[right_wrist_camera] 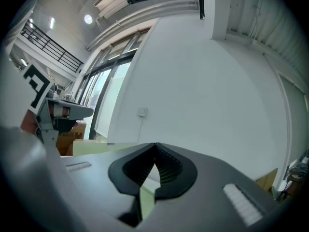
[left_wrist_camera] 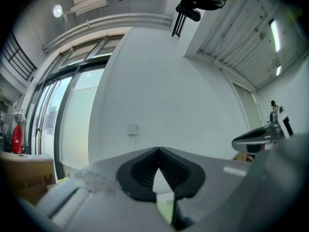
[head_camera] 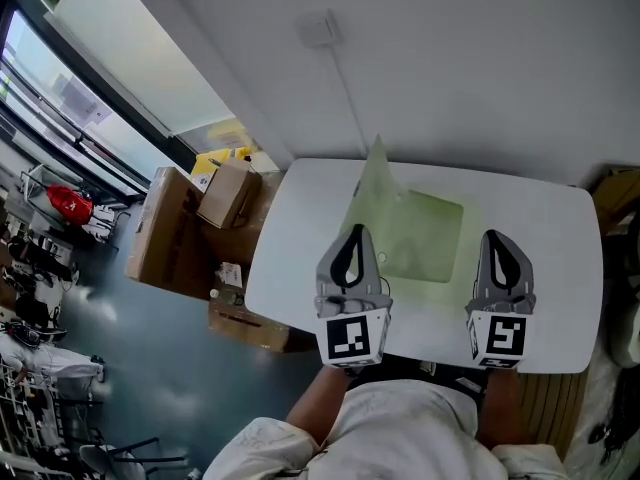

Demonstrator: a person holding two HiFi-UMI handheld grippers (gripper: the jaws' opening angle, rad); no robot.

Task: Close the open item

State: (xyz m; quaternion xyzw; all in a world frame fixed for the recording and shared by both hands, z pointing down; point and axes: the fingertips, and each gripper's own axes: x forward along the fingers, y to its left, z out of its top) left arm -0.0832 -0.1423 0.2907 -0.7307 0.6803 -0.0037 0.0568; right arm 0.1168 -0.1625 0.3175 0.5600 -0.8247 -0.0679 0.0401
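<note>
Item 1, green folder point(head_camera: 430, 236): lies flat on the white table point(head_camera: 545, 298), centre, on the far side of both my grippers. Its cover point(head_camera: 372, 193) stands raised along the left edge, so it reads as open and the task isn't done yet; which way the cover leans, can't tell. Item 2, left gripper point(head_camera: 354, 232): jaws together, nothing between them. It sits at the folder's near-left corner, by the foot of the raised cover, prob. placed to push the cover over to the right w/ closed tips instead of pinching a thin sheet. Touching or just short of it: can't tell. Item 3, right gripper point(head_camera: 496, 236): jaws together too, empty, just right of the folder's near-right corner, maybe ready to steady the base vs. sliding. Both point level twd. the far wall. Surroundings: cardboard boxes point(head_camera: 165, 236) on the floor at left, well apart from the table; wall socket point(head_camera: 320, 30) w/ cable point(head_camera: 345, 93) running down behind the far edge. Obstructions: nothing on the tabletop betw. grippers and folder.
</note>
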